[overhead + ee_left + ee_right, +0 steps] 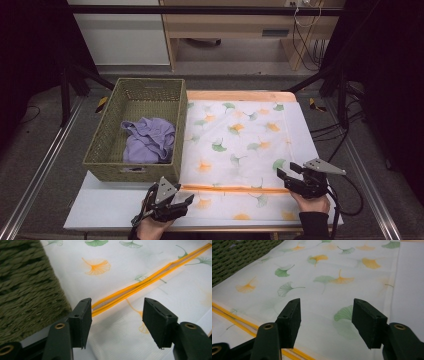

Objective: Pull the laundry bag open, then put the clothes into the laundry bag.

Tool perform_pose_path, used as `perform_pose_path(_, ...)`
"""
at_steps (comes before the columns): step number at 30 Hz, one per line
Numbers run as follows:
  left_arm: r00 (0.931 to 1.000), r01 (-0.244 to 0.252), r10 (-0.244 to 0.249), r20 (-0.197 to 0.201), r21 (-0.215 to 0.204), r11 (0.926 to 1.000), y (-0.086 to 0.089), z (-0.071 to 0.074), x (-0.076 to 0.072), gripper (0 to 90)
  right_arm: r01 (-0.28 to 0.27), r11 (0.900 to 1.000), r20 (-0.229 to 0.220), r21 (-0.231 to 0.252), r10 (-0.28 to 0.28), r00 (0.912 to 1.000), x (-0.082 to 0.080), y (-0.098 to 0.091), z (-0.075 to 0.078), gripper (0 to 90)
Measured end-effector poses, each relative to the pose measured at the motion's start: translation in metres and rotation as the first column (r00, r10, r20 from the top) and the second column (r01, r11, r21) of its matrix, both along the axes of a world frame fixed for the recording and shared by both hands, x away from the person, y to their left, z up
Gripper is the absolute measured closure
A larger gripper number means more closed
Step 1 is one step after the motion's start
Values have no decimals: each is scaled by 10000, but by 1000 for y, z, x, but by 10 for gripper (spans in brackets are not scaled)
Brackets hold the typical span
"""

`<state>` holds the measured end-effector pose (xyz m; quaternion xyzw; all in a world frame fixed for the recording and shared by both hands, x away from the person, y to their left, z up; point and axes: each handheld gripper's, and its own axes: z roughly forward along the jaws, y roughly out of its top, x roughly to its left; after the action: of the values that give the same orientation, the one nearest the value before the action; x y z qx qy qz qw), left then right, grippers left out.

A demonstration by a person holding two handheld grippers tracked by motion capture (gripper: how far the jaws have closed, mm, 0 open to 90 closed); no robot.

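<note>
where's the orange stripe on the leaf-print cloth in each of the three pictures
High view: orange stripe runs level across the cloth's near part, between the two tongs.
Left gripper view: it slants from upper right down toward the left jaw.
Right gripper view: it crosses the lower left corner.
Shared landmark: the green woven basket.

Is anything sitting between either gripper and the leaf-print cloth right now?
Nothing visible. The left gripper and right gripper both stand open right over the leaf-print cloth, with bare fabric below the jaws. The woven basket sits off to the cloth's left side, not between.
</note>
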<state>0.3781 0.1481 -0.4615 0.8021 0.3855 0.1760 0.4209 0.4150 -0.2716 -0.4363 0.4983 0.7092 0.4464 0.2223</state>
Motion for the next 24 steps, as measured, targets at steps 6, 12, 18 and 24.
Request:
perform_pose_path(6,9995,321,-321,25,-50,9995,-10,3,2,363,-471,9989,94,12,471,9988,1,19,3,339)
perform_pose_path(12,9980,629,-630,58,106,9980,-22,5,6,354,-716,9974,-10,-84,716,9974,3,32,0,319)
perform_pose_path(18,9961,849,-851,230,92,9963,-31,10,9,346,-856,9961,-87,-228,855,9963,5,39,-3,313)
perform_pose_path(24,9919,1200,-1208,402,230,9925,-45,13,15,345,-1007,9946,-207,-256,1001,9948,6,48,-6,304)
